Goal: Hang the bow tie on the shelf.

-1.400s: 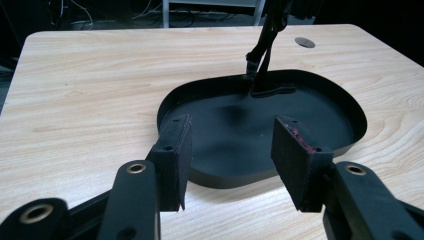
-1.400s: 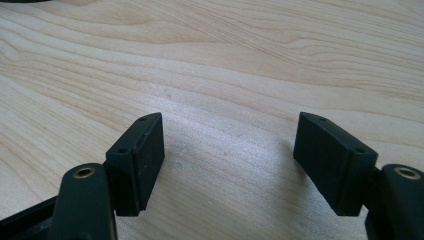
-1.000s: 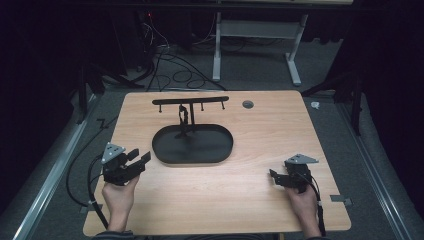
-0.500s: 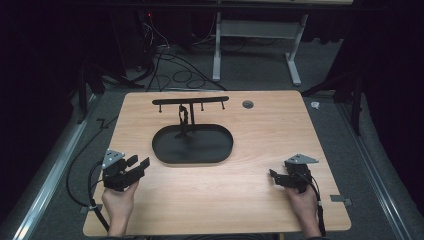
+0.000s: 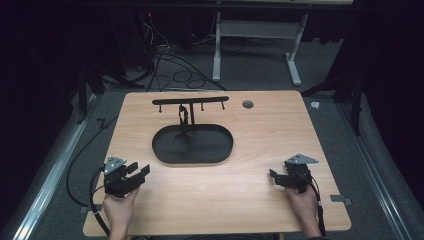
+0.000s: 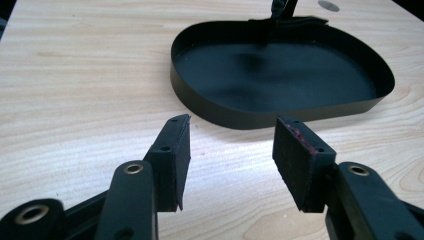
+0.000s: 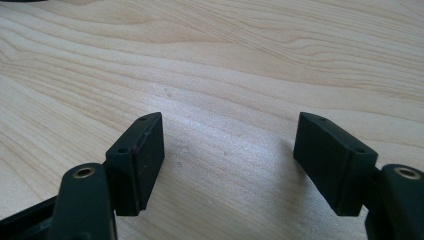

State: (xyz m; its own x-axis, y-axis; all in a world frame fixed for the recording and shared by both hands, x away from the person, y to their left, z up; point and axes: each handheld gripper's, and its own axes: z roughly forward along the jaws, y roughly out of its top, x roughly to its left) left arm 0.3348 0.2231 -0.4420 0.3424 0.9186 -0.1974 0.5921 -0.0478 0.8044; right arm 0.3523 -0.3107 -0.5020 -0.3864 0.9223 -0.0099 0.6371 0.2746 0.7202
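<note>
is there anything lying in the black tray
No, in the left gripper view the tray floor is bare, with just the stand's post rising at its far edge.

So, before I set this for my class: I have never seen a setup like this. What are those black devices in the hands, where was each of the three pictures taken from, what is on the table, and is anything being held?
There is no robot here. A person holds a hand-operated gripper with two jaws in each hand: the left gripper and the right gripper.

The high view comes from a fixed camera above the person's side, looking down on the wooden table. The other two pictures come from small cameras riding on each gripper, looking out between its own black jaws.

On the table stands a black oval tray with a post rising from its far side to a crossbar with small pegs. Something dark hangs on the post; I cannot tell what. A small round grey spot lies beyond it.

Nothing is held: both grippers are open and empty, low over bare wood.
</note>
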